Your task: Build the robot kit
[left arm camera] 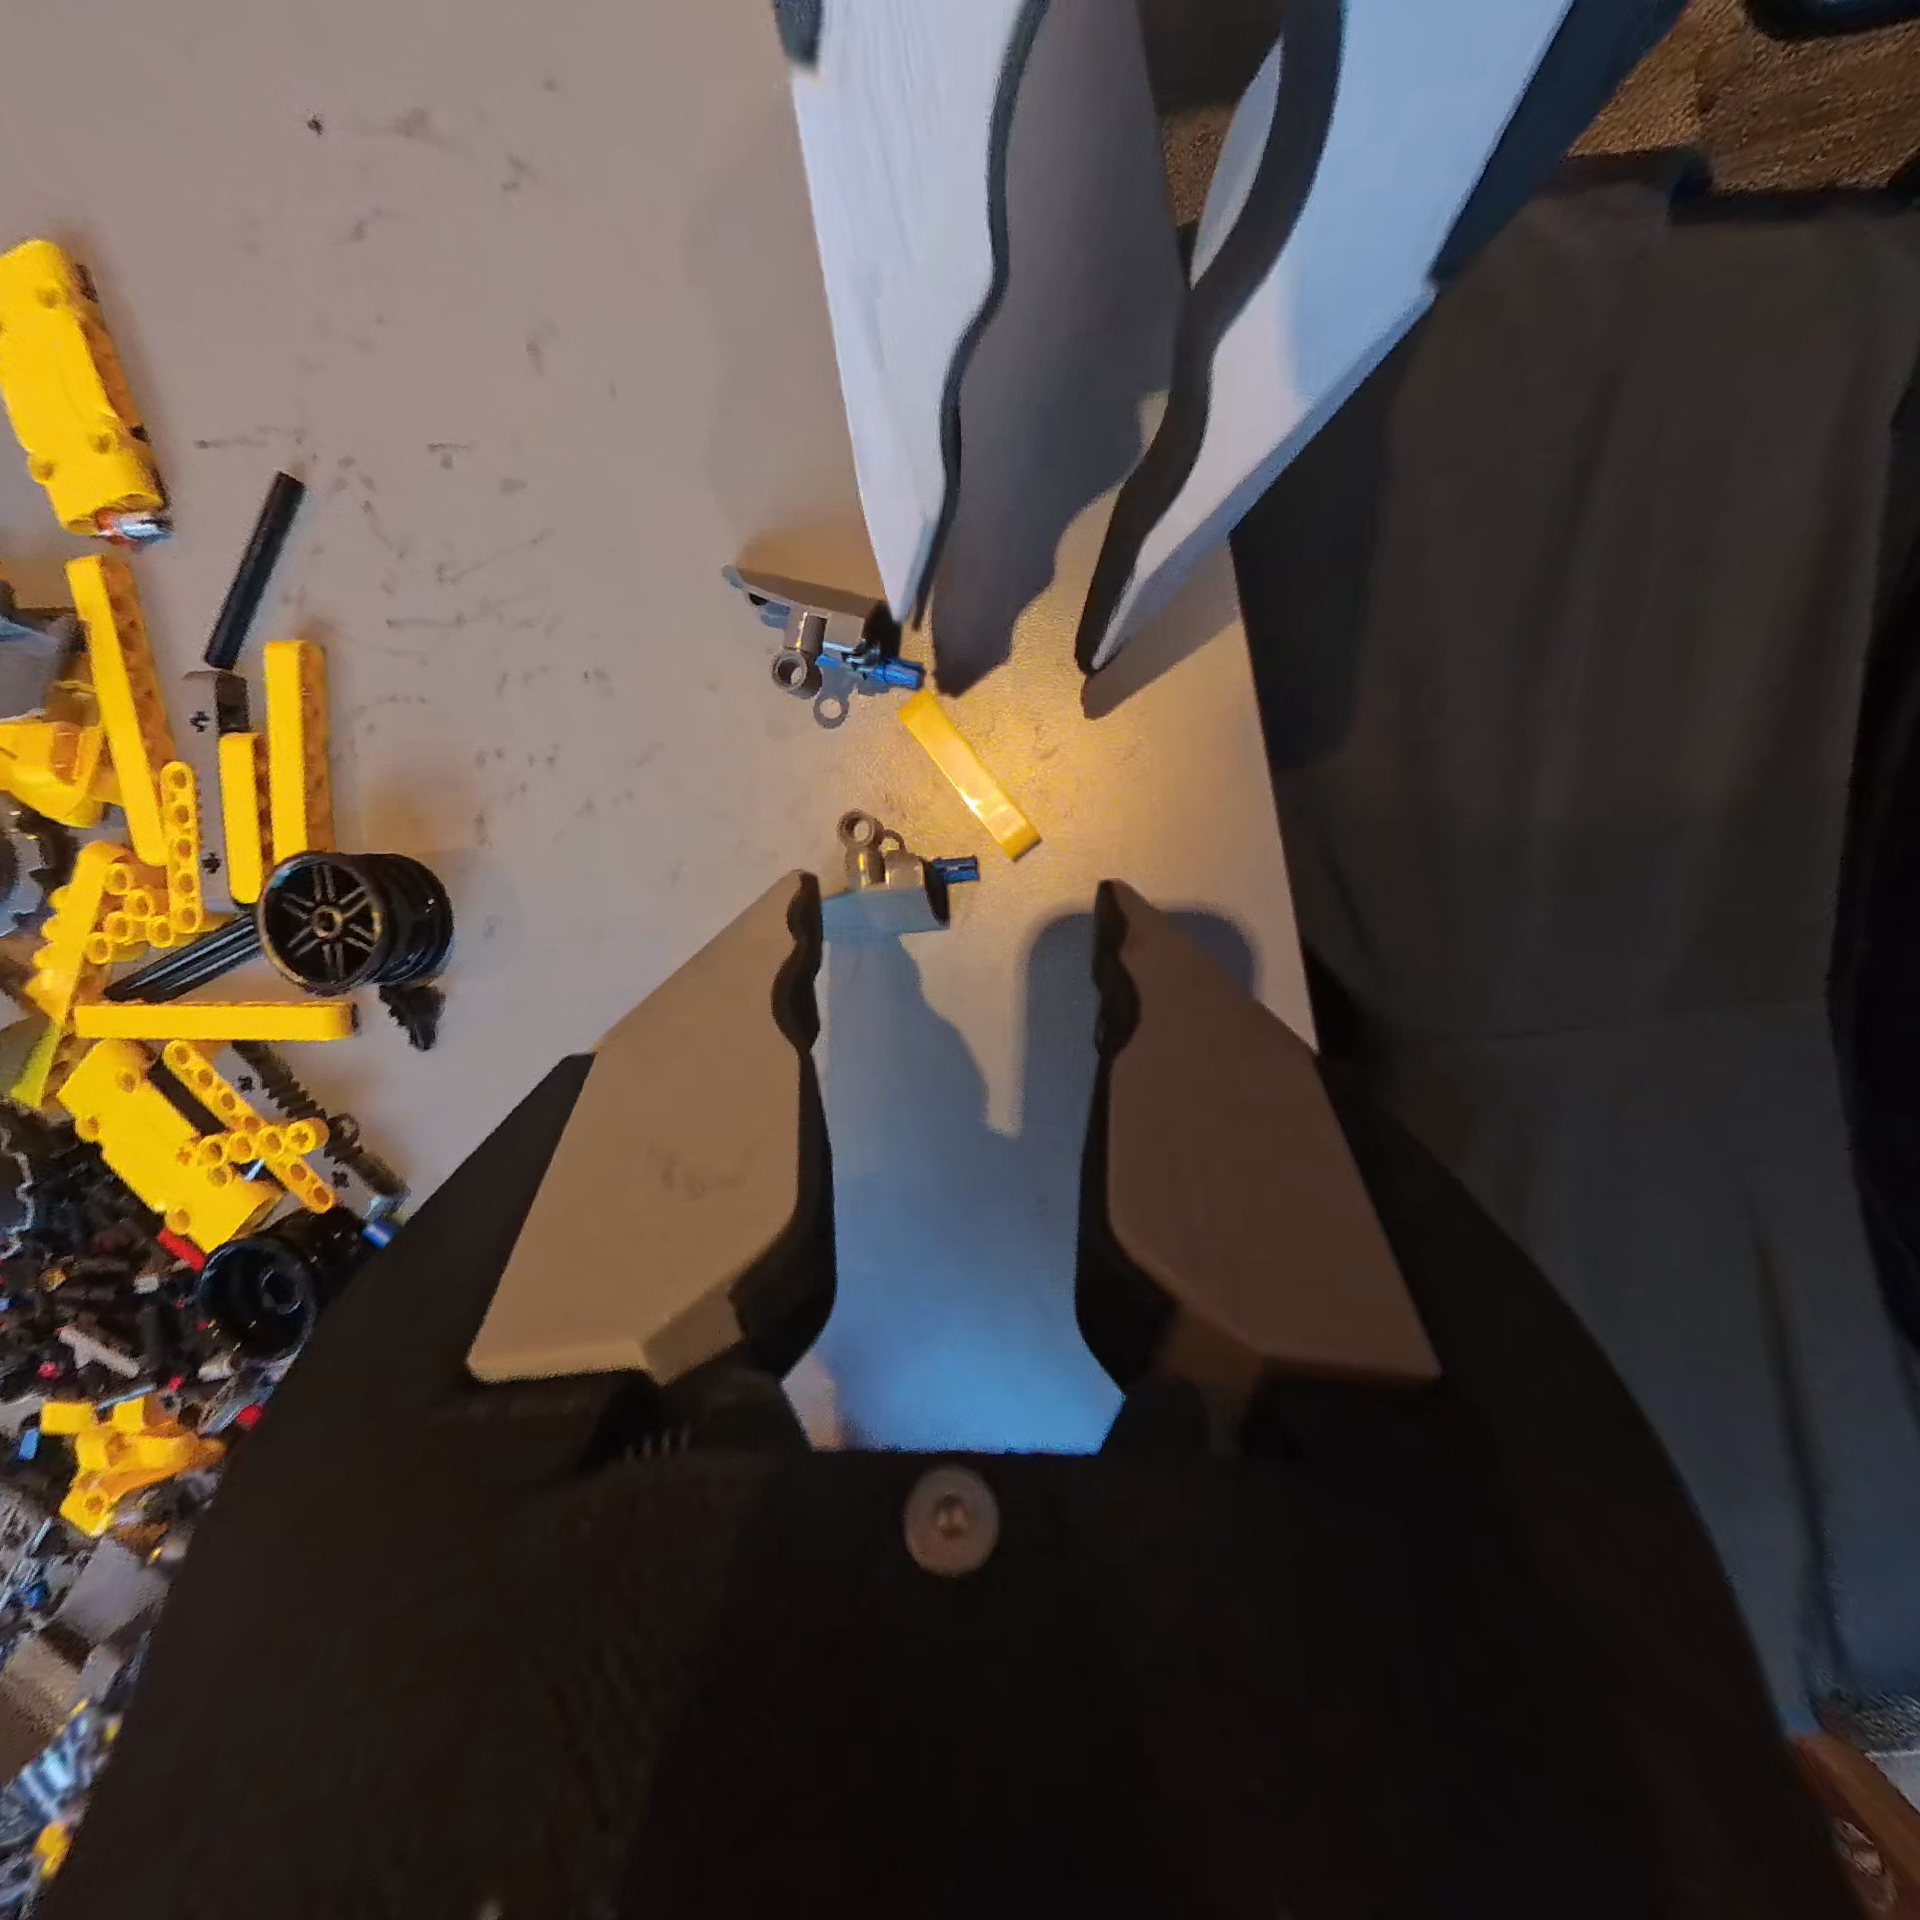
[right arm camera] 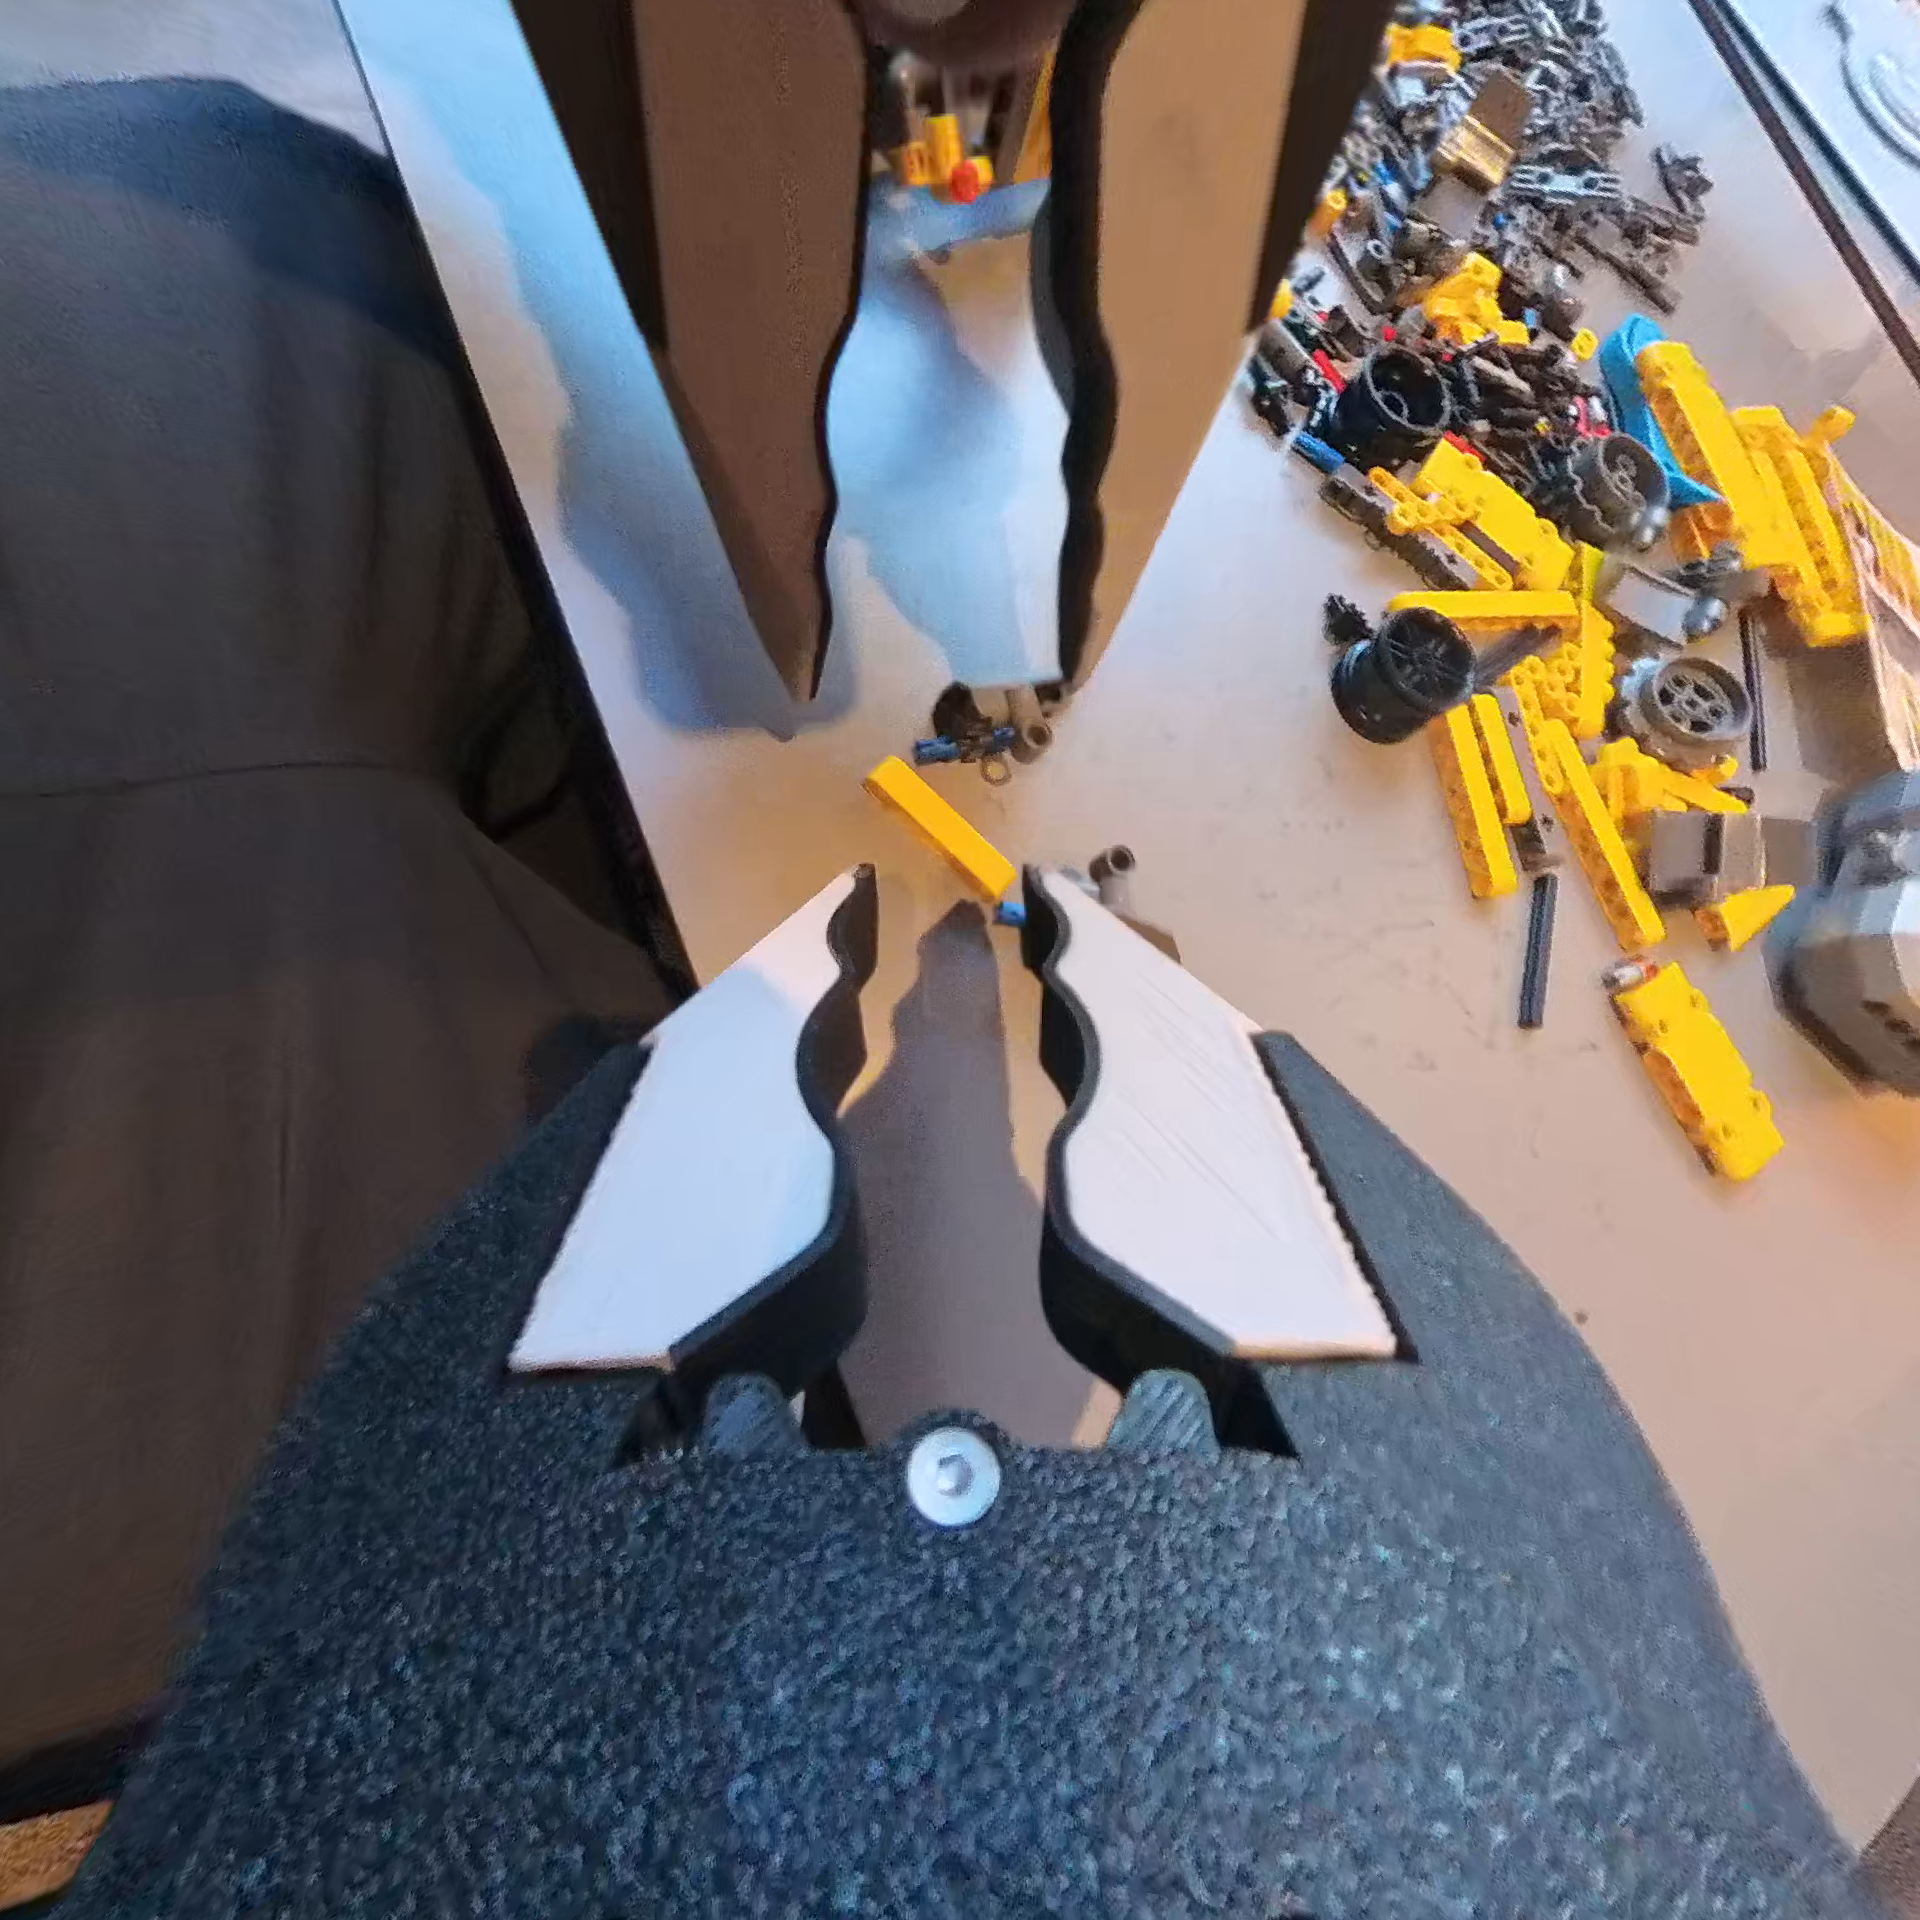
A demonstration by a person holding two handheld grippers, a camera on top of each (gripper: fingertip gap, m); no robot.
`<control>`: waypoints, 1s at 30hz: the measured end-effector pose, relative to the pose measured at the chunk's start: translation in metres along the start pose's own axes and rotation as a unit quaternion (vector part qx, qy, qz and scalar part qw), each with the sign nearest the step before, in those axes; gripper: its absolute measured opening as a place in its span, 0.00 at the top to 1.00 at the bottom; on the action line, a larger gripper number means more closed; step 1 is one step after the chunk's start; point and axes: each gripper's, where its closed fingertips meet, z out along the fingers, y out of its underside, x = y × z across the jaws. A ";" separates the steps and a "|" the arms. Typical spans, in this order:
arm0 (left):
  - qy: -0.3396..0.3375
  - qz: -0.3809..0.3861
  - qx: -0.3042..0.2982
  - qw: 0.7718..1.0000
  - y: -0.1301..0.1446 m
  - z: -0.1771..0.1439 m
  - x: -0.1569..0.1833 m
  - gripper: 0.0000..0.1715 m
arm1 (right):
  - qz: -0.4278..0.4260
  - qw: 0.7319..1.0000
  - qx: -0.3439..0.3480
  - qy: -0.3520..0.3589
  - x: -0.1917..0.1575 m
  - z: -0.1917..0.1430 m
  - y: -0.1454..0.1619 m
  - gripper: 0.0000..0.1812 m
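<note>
Yellow flat bar point(left arm camera: 968, 775) lies untouched on the table point(left arm camera: 520, 364) between left gripper point(left arm camera: 951, 899) and right gripper point(right arm camera: 948, 883), both released, empty, tips beside small grey connectors point(left arm camera: 891, 864)

I seem to be at a hobby table point(left arm camera: 520, 312), scuffed and pale, strewn with yellow building-toy beams point(right arm camera: 1496, 810) and black wheels point(left arm camera: 353, 920).

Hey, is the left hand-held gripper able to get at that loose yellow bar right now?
Probably yes: the left hand-held gripper is open, and the yellow bar lies bare just ahead. Only a small grey connector sits near its fingertip.
</note>
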 end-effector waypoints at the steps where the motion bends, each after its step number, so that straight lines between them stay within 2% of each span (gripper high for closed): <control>1: -0.001 0.002 0.002 1.000 0.000 -0.005 -0.001 0.70 | -0.008 1.000 -0.004 -0.003 -0.001 0.003 -0.002 0.84; 5: -0.017 0.001 -0.005 1.000 0.001 -0.016 -0.015 0.72 | -0.046 0.998 -0.037 -0.008 0.000 0.019 -0.006 0.87; 12: 0.013 0.020 -0.046 0.999 0.013 0.007 -0.015 0.78 | -0.070 0.995 -0.060 -0.042 -0.008 0.035 -0.006 0.95; 17: 0.028 0.042 -0.054 0.997 0.012 0.007 -0.016 0.82 | -0.050 0.996 -0.056 -0.055 -0.009 0.033 -0.005 0.92; 25: 0.054 0.059 -0.053 0.995 0.009 0.011 -0.015 0.82 | -0.049 0.995 -0.063 -0.056 -0.006 0.035 0.000 0.93; 30: 0.073 0.071 -0.066 0.993 0.016 0.016 -0.009 0.85 | -0.048 0.995 -0.059 -0.058 -0.008 0.035 0.000 0.94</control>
